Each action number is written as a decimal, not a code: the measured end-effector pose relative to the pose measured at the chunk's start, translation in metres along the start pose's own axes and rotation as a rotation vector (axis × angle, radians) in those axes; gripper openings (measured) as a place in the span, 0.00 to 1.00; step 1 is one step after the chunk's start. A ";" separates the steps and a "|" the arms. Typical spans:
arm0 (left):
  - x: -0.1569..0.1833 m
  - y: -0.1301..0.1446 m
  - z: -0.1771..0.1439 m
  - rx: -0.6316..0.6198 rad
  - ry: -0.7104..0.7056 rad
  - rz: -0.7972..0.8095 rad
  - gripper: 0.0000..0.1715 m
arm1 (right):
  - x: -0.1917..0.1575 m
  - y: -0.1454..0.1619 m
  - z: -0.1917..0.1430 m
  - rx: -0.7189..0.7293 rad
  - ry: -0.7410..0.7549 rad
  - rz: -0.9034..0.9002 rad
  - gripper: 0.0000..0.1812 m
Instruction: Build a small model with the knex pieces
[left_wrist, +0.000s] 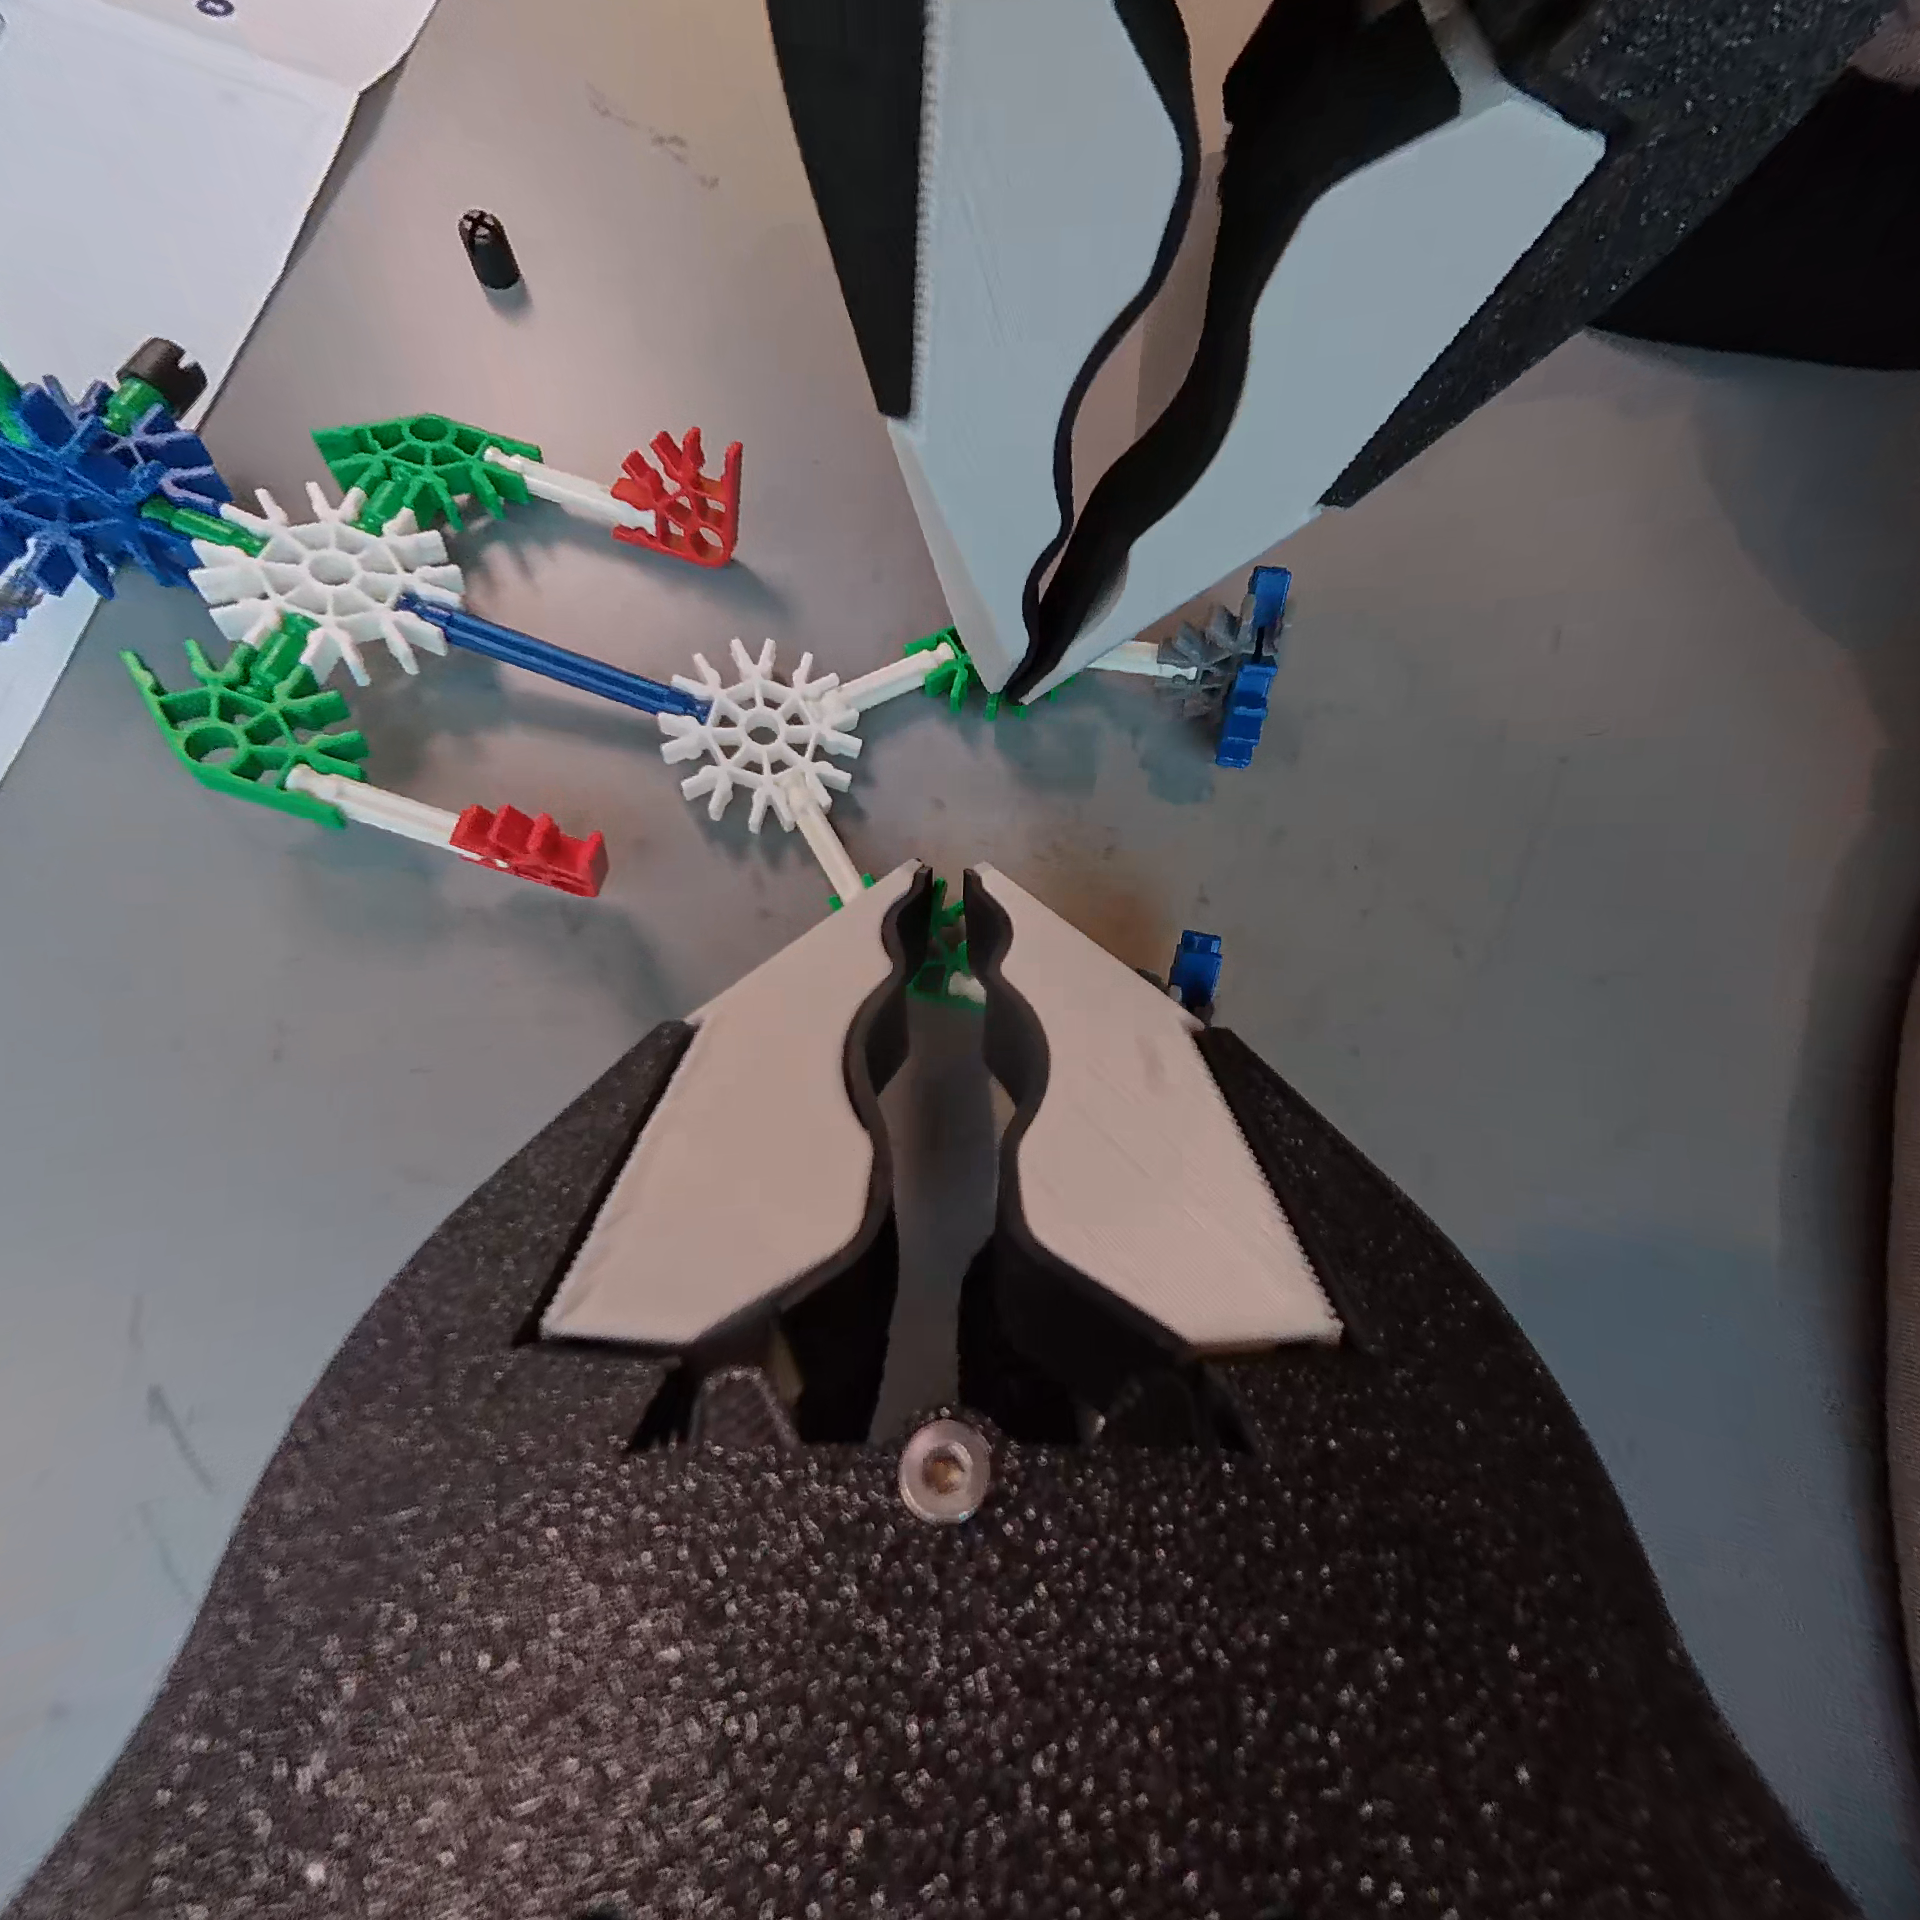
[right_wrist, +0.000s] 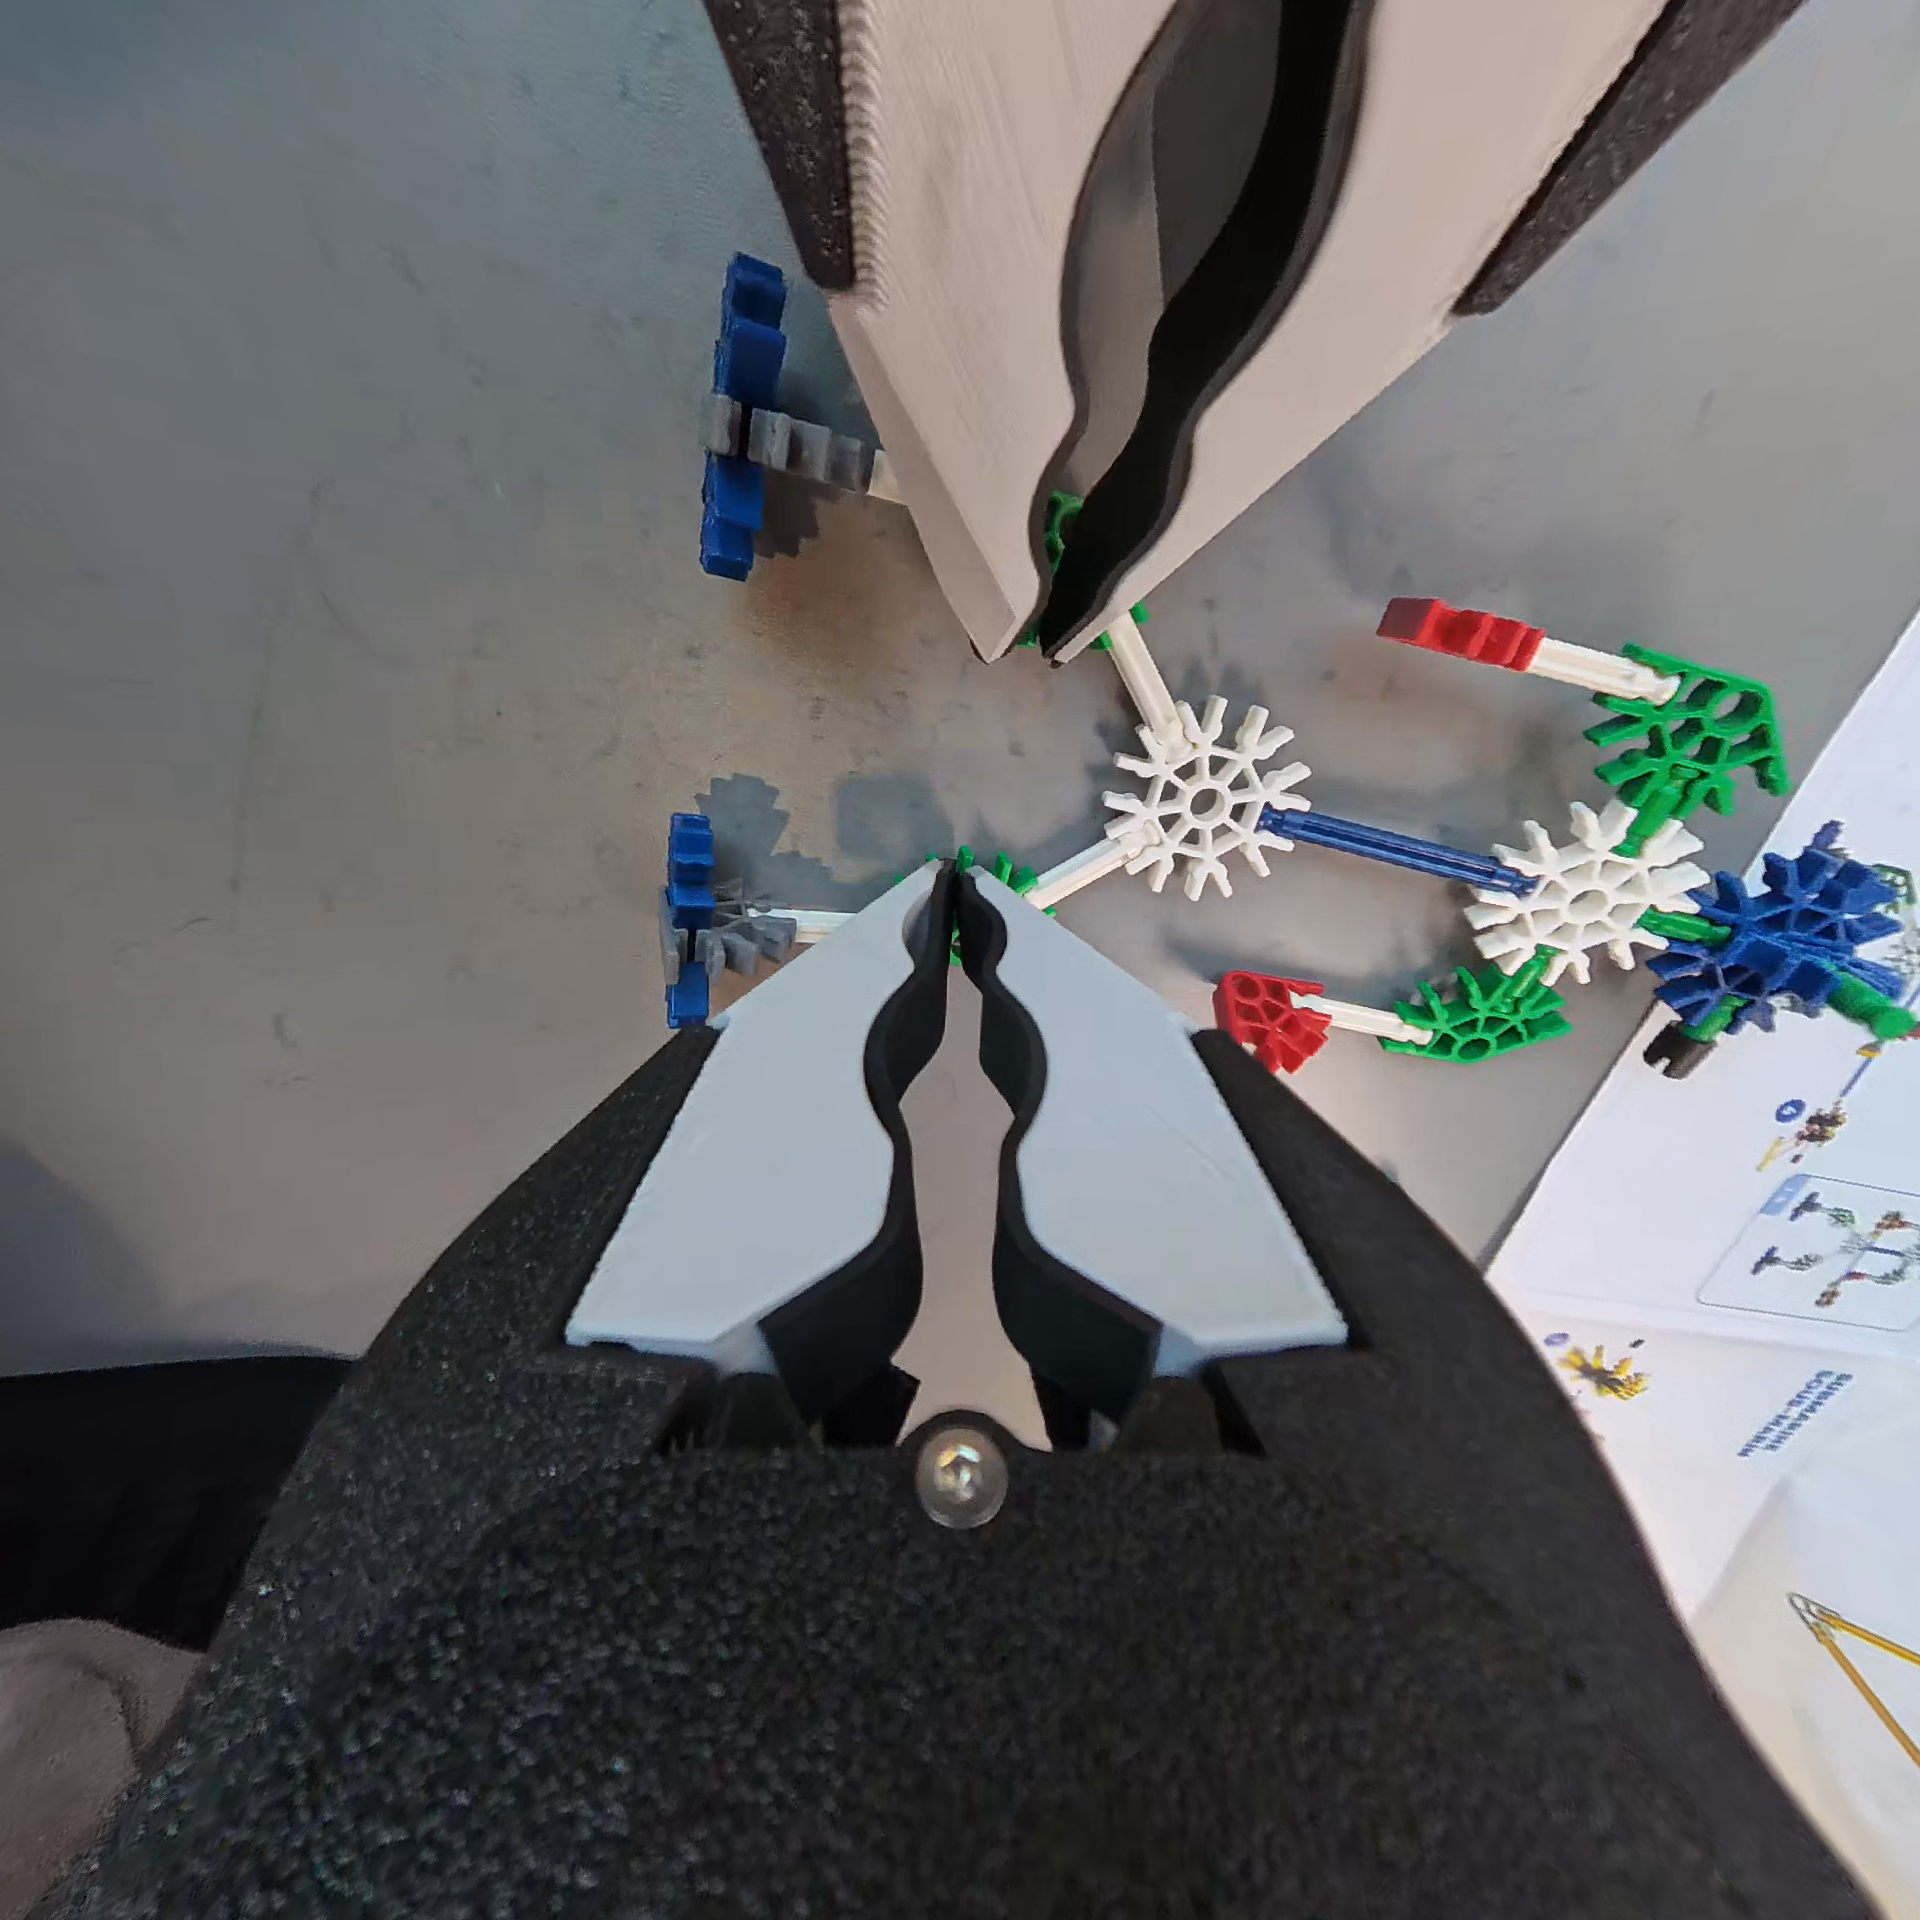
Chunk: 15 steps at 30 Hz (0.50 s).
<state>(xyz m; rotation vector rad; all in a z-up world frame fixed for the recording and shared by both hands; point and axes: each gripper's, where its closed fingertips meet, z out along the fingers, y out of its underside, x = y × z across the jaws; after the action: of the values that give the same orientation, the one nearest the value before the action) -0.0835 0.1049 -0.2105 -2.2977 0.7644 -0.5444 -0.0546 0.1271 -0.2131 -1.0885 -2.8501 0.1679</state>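
Both grippers are pinching the spiky plastic rod-and-connector model (left_wrist: 764, 732) lying flat on the scuffed grey table (left_wrist: 312, 1143), the left gripper (left_wrist: 943, 883) clamping one green connector (left_wrist: 940, 940), the right gripper (right_wrist: 954, 881) clamping another green connector (right_wrist: 1003, 873).

green connectors (left_wrist: 940, 951) hidden under hand-held gripper tips

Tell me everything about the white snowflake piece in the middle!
The white snowflake piece is a flat, round plastic connector with a centre hole and many slotted spokes. It lies flat on the grey table. A blue rod plugs into one side; two white rods branch off toward small green connectors at each gripper's fingers.
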 end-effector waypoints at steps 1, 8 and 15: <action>0.000 0.000 0.000 -0.006 0.006 -0.017 0.03 | 0.000 0.000 0.000 -0.001 0.008 -0.016 0.00; -0.001 0.001 0.001 -0.034 0.014 -0.073 0.00 | 0.000 -0.001 -0.002 0.079 0.050 -0.034 0.00; -0.006 -0.007 -0.013 0.020 -0.008 -0.082 0.01 | 0.012 -0.004 -0.022 0.325 0.138 0.137 0.00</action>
<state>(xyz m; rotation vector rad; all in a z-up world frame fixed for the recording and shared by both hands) -0.0927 0.1073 -0.1980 -2.3197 0.6604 -0.5773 -0.0634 0.1342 -0.1899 -1.1706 -2.5119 0.5226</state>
